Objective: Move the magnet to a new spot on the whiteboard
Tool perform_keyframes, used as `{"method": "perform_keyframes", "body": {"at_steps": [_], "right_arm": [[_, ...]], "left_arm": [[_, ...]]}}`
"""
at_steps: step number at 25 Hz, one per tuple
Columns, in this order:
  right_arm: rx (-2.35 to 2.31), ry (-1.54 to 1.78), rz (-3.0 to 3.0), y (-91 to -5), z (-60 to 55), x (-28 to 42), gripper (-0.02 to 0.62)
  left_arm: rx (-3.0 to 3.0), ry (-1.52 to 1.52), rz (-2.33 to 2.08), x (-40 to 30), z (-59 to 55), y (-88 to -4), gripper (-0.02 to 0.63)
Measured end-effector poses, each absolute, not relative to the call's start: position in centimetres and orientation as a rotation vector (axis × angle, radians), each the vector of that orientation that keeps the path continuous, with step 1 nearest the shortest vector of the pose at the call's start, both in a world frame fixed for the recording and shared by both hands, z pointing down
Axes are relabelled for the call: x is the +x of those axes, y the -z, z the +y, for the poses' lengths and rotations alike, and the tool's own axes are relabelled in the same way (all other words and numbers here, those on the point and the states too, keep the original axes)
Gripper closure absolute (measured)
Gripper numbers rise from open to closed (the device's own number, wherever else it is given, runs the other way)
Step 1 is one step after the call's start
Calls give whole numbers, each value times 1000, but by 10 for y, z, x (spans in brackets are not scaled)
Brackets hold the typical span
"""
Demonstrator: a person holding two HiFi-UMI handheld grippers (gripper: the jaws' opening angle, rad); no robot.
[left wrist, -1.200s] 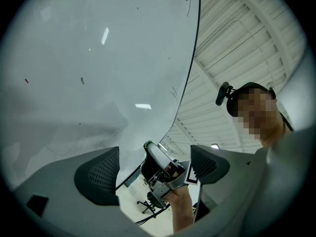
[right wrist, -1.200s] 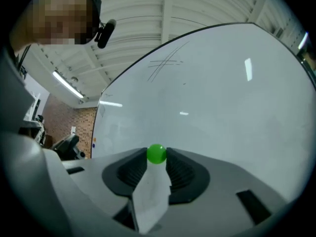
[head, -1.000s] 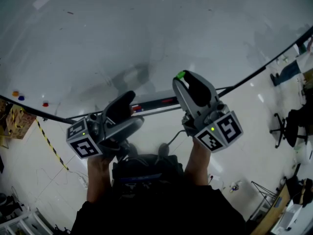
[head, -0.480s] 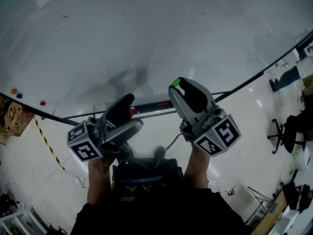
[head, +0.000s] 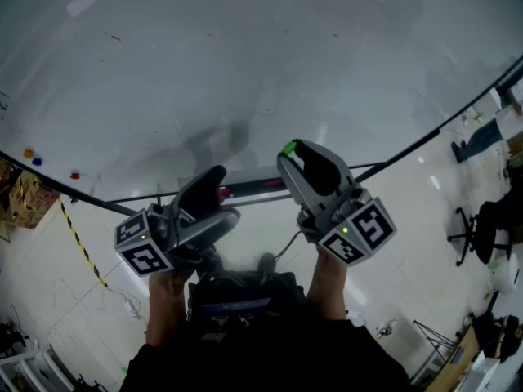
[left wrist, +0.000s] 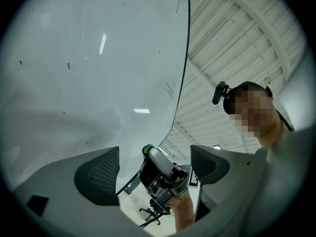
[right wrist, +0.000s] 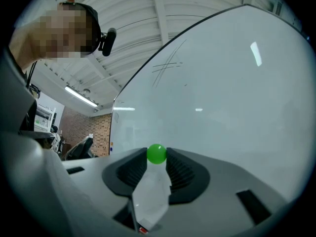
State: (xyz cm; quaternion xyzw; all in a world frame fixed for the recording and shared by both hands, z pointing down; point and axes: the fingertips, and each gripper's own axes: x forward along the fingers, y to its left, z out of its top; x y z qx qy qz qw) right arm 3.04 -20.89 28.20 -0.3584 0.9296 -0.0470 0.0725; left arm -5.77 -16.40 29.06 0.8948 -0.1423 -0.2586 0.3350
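Note:
The whiteboard (head: 245, 55) fills the upper part of the head view. A small green ball magnet (right wrist: 157, 153) sits between the tips of my right gripper (right wrist: 157, 158), which is shut on it. In the head view the magnet (head: 288, 148) shows at the tip of the right gripper (head: 291, 152), near the board's lower edge. I cannot tell whether it touches the board. My left gripper (left wrist: 154, 169) is open with nothing between its pads, and its tip (head: 214, 175) points at the board's bottom rail. From the left gripper view the right gripper (left wrist: 162, 174) and the magnet (left wrist: 146, 148) are also seen.
Three small magnets, orange (head: 28, 154), blue (head: 37, 162) and red (head: 75, 175), stick to the board's lower left. A marker tray (head: 253, 188) runs under the board. On the floor are yellow-black tape (head: 78, 239), a cardboard box (head: 24, 202) and an office chair (head: 470, 219).
Both grippers have drifted slightly left and lower in the head view while more of the board came into sight. The right gripper kept hold of the green magnet.

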Motion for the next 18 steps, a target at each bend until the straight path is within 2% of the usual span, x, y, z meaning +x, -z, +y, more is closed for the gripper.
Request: {"method": "perform_keyframes", "body": {"at_steps": [11,18], "right_arm": [[-1301,57,2765,-289,-228,24,446],[-1661,-215,2701,-278,-256,30,446]], "left_arm": [[2318,687,-385,-76,-164,-291,163],[2312,697,-393,-86,-166,-287,163]]}}
